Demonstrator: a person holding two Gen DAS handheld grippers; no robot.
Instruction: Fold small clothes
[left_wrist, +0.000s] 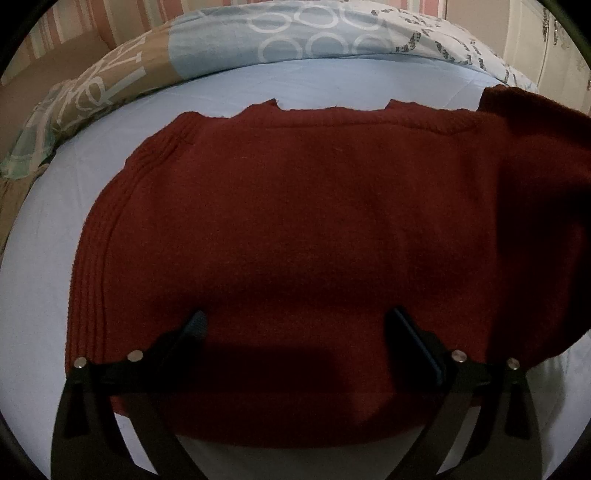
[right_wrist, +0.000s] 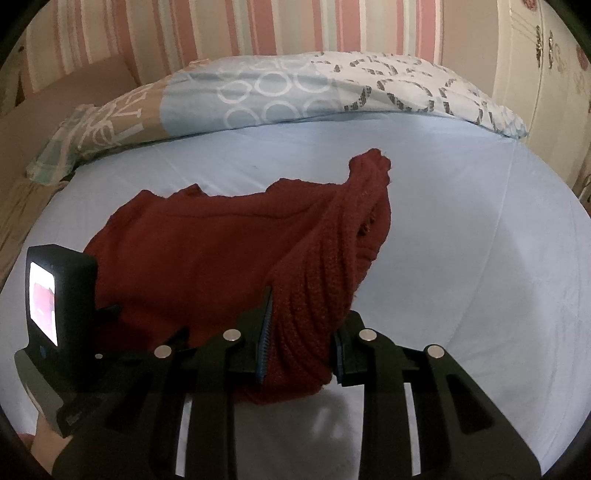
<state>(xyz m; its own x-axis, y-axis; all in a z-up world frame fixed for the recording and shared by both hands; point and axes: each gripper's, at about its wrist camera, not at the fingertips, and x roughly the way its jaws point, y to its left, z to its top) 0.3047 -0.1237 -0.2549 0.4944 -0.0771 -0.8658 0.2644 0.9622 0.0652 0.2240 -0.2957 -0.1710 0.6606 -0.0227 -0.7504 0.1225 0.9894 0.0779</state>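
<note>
Right tool (right_wrist: 301, 332) pitched down, clamping lifted sweater (right_wrist: 192, 254) edge

A dark red knitted sweater (left_wrist: 295, 221) is seen spread flat on the pale blue bed sheet (left_wrist: 258, 81). Beyond the sweater's far edge, a patterned duvet (left_wrist: 295, 33) is bunched. The sweater's right end is lifted off the sheet. The left hand-held gripper (left_wrist: 295, 325) is held over the sweater's near part, fingers (left_wrist: 410, 332) wide apart, nothing clamped between them.
</note>
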